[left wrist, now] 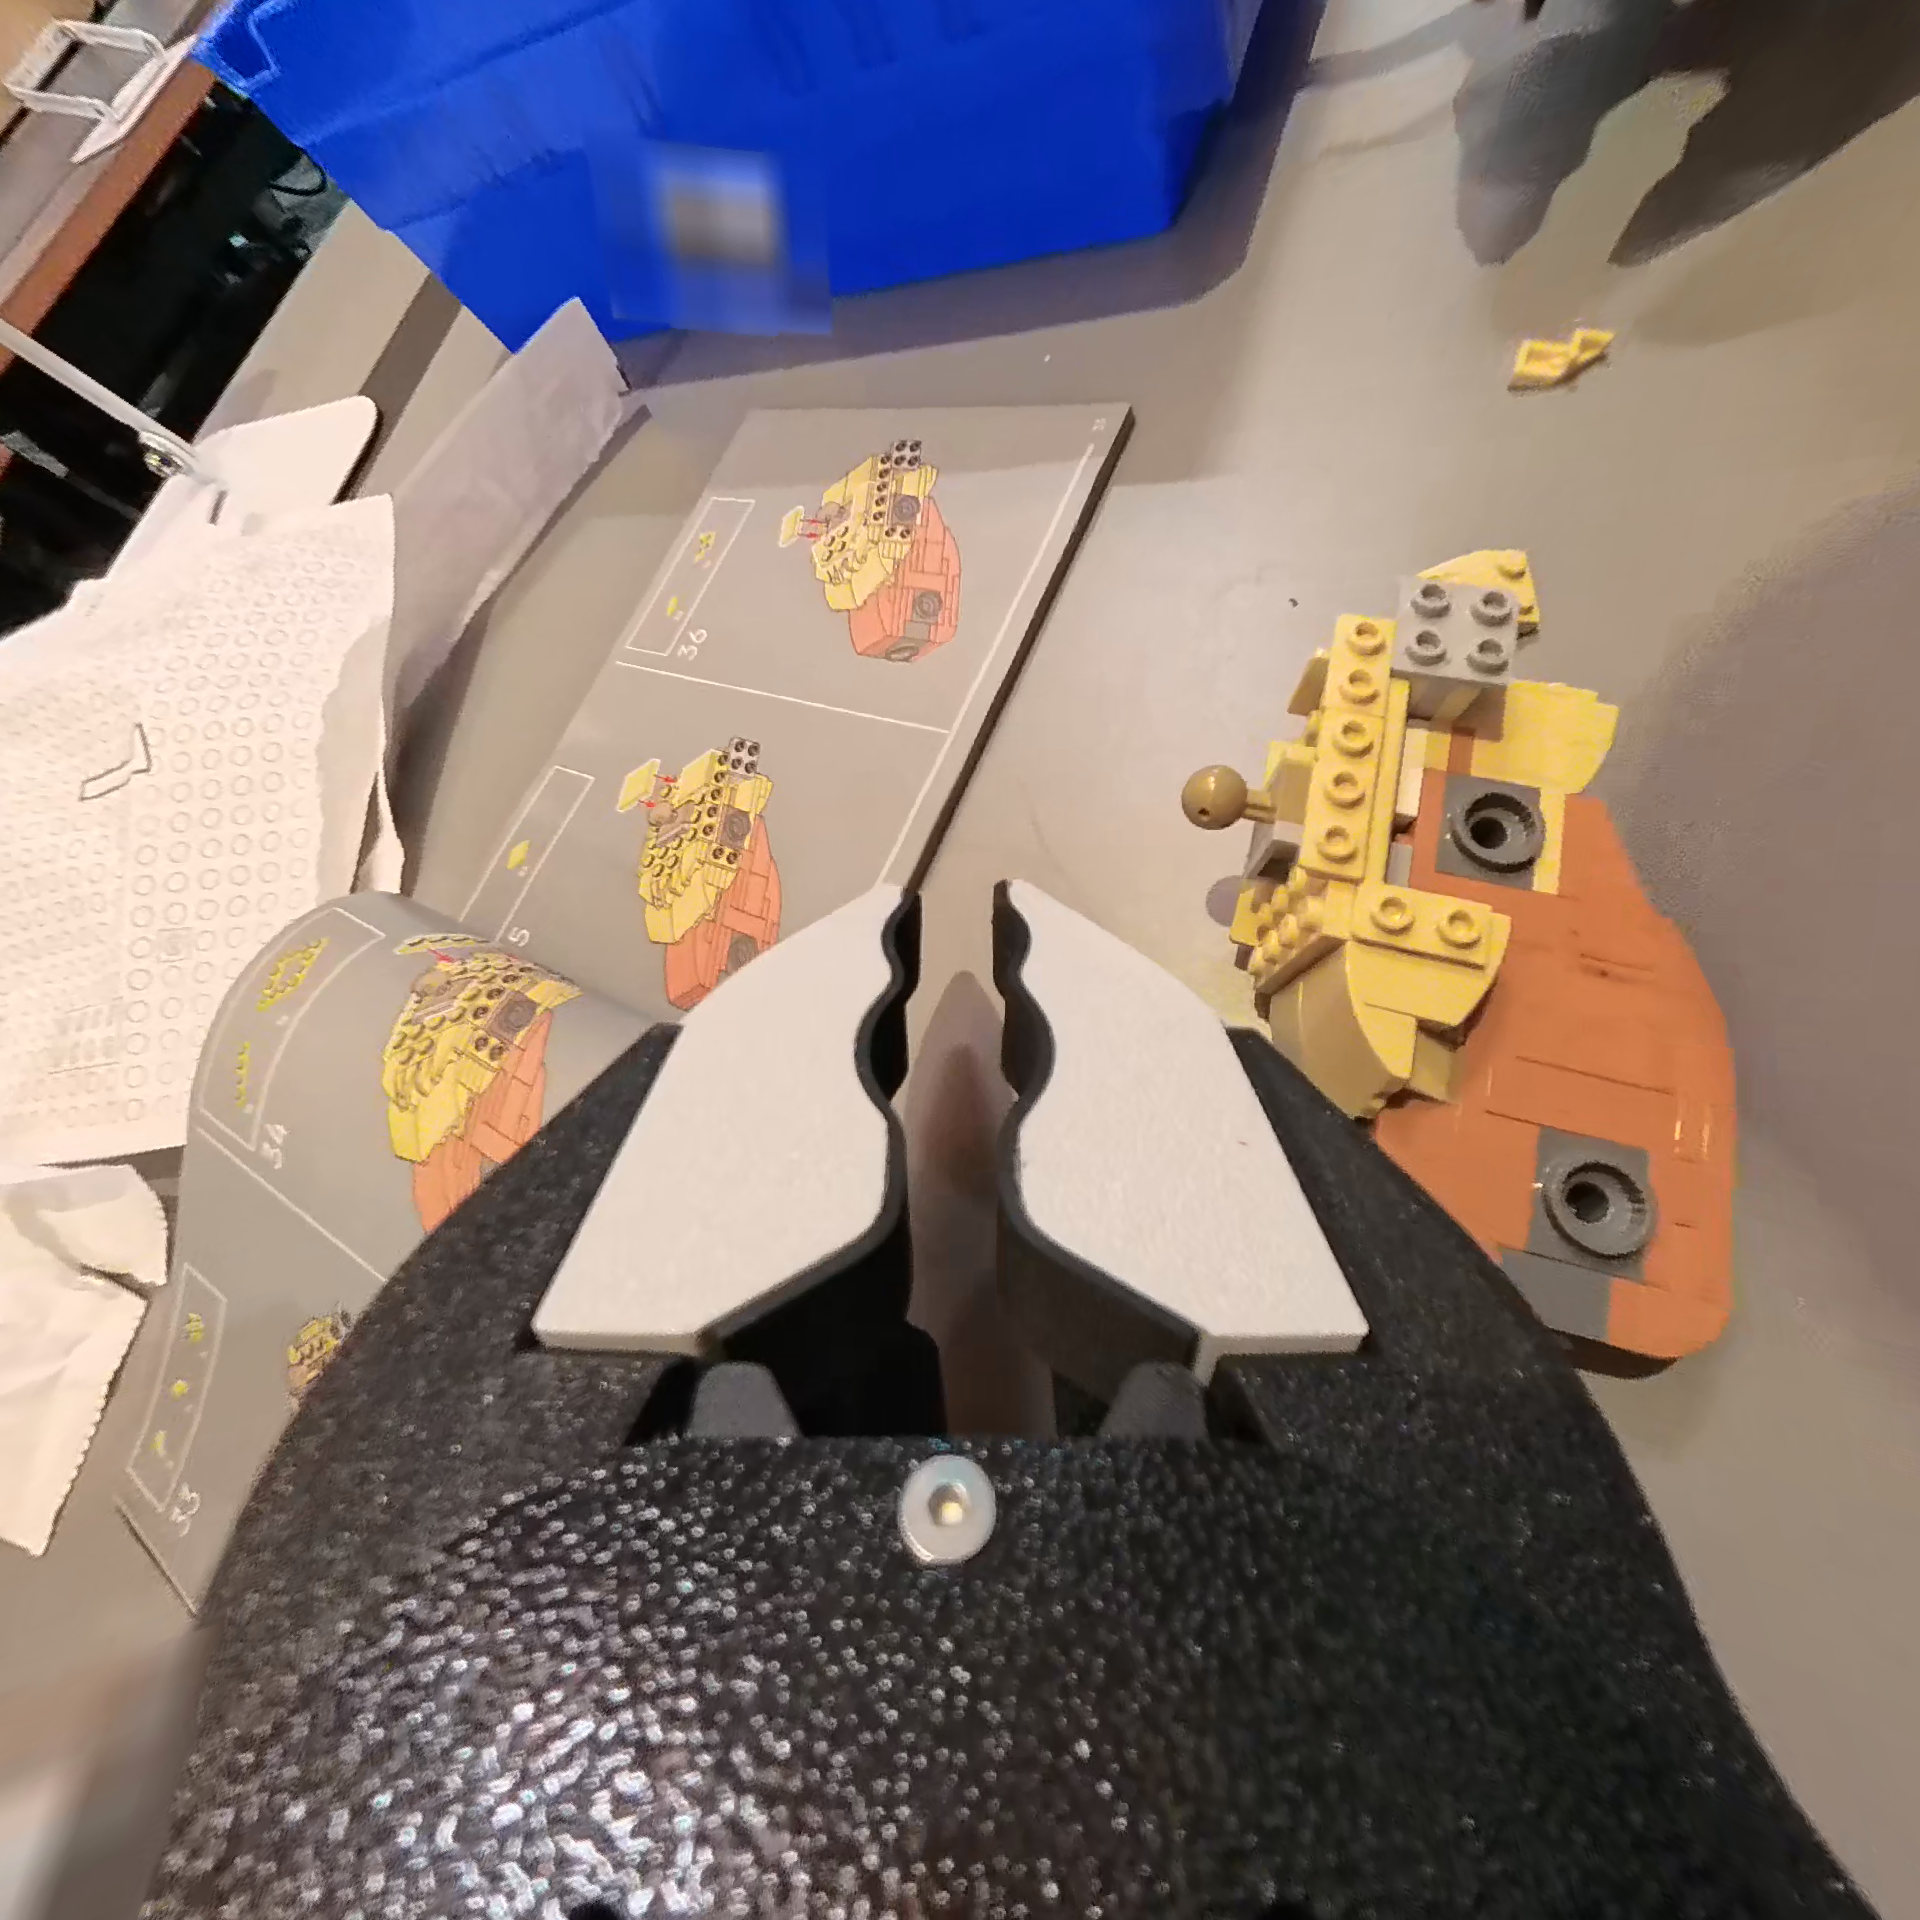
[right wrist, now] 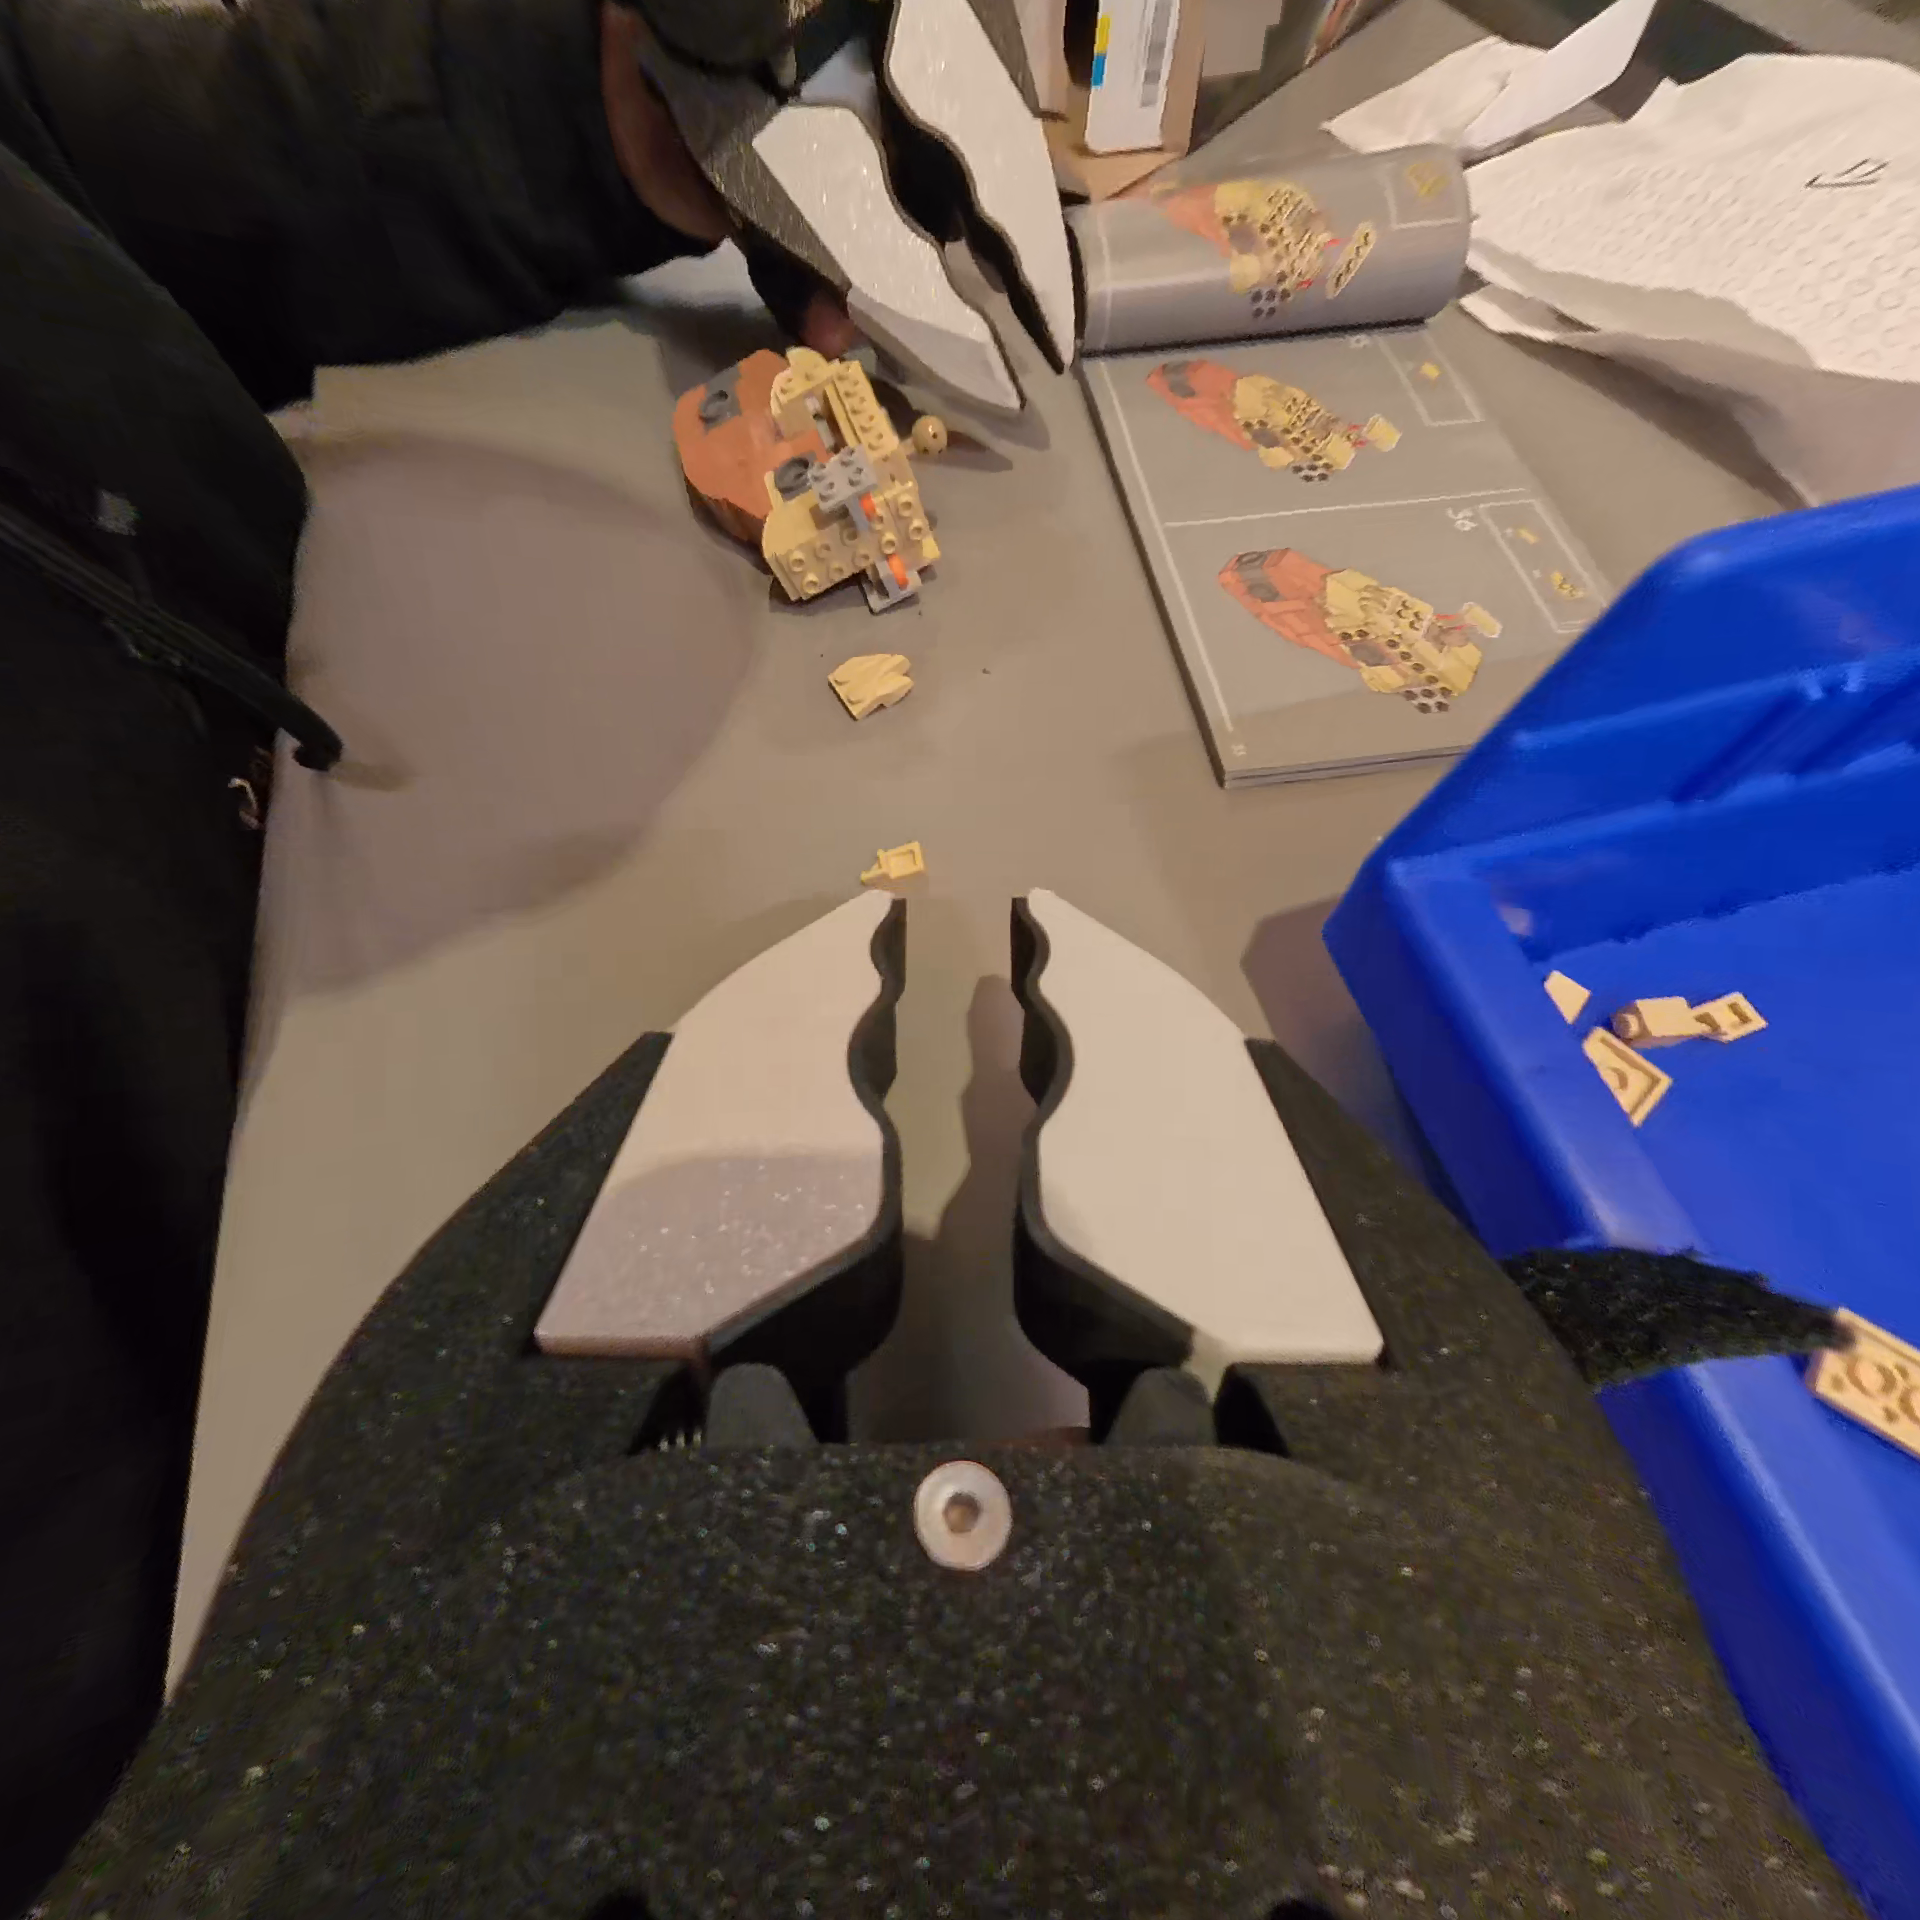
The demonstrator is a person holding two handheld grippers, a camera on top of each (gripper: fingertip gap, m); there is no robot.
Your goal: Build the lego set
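Observation:
The partly built lego model (left wrist: 1455,935), tan bricks on a brown-orange base with a ball joint on its left, lies on the grey table just right of my left gripper (left wrist: 956,904). That gripper is slightly open and empty. In the right wrist view the model (right wrist: 821,488) lies far ahead, with the left gripper (right wrist: 1039,379) beside it. My right gripper (right wrist: 956,914) is slightly open and empty, low over the table. A small tan piece (right wrist: 896,865) lies just beyond its left fingertip. A larger tan piece (right wrist: 873,686) lies farther on.
The open instruction booklet (left wrist: 831,675) (right wrist: 1351,571) lies by the model. A blue bin (right wrist: 1558,790) at the right holds several tan pieces (right wrist: 1631,1049); it also shows at the back (left wrist: 935,104). White paper bags (left wrist: 187,727) lie left. A person's dark clothing (right wrist: 125,520) fills the left. There is about 20 centimetres between the tips of the two grippers.

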